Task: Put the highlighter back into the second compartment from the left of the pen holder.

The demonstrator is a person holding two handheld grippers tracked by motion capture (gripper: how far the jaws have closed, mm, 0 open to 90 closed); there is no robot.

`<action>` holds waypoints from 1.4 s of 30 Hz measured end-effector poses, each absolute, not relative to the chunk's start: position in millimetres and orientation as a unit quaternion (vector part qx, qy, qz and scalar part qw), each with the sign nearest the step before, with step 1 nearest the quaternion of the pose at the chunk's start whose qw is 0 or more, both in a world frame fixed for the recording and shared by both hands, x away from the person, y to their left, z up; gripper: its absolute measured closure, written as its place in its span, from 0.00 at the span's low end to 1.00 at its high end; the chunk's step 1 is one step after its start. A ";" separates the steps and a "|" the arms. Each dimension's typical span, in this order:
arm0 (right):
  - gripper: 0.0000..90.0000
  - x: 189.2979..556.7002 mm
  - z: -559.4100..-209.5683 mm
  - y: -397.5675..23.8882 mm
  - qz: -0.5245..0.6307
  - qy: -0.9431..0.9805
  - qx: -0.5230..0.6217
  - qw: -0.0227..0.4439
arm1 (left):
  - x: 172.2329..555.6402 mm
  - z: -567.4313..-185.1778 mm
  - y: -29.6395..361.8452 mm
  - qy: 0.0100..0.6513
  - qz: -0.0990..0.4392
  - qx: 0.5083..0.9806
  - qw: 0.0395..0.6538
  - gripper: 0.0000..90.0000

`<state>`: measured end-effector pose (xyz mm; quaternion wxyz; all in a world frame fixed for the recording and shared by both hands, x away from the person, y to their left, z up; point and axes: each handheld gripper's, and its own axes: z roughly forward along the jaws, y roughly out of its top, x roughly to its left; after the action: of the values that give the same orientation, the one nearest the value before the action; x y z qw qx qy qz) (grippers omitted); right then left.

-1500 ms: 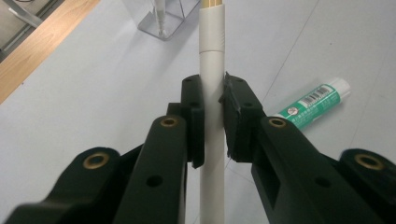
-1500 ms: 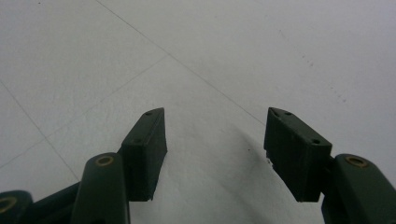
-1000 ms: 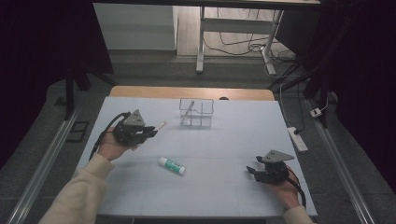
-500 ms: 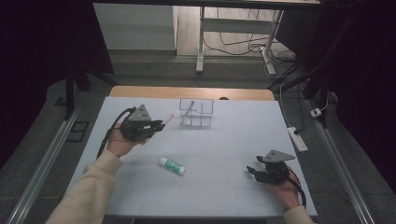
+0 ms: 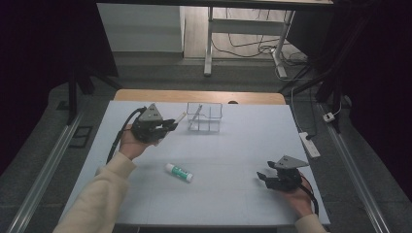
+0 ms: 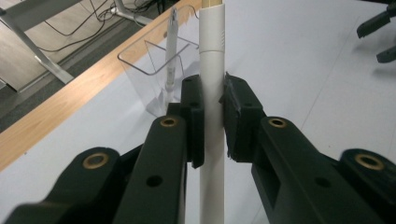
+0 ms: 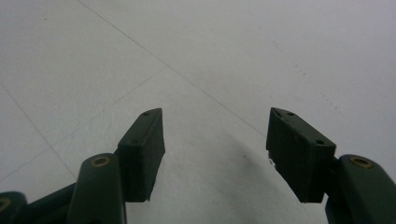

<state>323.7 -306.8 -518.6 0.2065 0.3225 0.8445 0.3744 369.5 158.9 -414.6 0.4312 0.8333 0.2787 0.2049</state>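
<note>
Left tool [image 5: 167, 127], seen from the high view, is clamped on a white pen [image 5: 179, 118] and held above the surface [image 5: 233, 145], just beside the clear plastic organizer [image 5: 204, 116] that stands near the far edge. The pen's tip points toward the organizer's left compartment, where another pen [image 5: 195, 115] already leans. A glue stick [image 5: 178, 172] with a green label lies on the surface between the two hands, well apart from both. The right tool [image 5: 265, 177] hovers low near the front right corner, jaws spread, with nothing between them.

From the left gripper view, the left tool [image 6: 214, 116] has its pads pressed on the white pen [image 6: 212, 60] partway along the barrel; the pen runs straight up between the jaws. The organizer [image 6: 154, 70] stands just ahead and to the left, with the other pen [image 6: 171, 46] upright in it.

From the right gripper view, the right tool [image 7: 215, 140] stands wide open over bare surface [image 7: 210, 56], and its jaws have just been opening a little further, with nothing between them.

The step in hand looks like carrying the pen to the organizer. The next move likely calls for lifting the pen clear of the rim, tilting it tip down over a compartment, then letting go.
</note>
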 end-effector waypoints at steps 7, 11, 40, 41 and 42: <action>0.40 323.1 -518.1 -306.2 0.380 0.844 0.317 0.206 | 374.6 -409.6 154.5 0.282 0.208 0.825 0.444 0.88; 0.40 323.3 -518.3 -306.5 0.381 0.842 0.320 0.208 | 377.8 -407.8 152.5 0.284 0.212 0.819 0.452 0.88; 0.39 324.0 -518.6 -306.8 0.375 0.845 0.320 0.207 | 397.7 -401.0 137.7 0.292 0.214 0.801 0.476 0.88; 0.39 324.0 -518.9 -306.7 0.375 0.844 0.321 0.207 | 398.8 -400.6 137.0 0.292 0.213 0.801 0.478 0.88; 0.39 324.3 -519.2 -306.7 0.376 0.844 0.321 0.206 | 400.0 -400.3 136.3 0.293 0.212 0.800 0.478 0.88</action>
<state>324.3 -306.7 -519.2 0.2058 0.3208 0.8445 0.3764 400.0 136.3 -400.3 0.4784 0.8002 0.2927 0.2125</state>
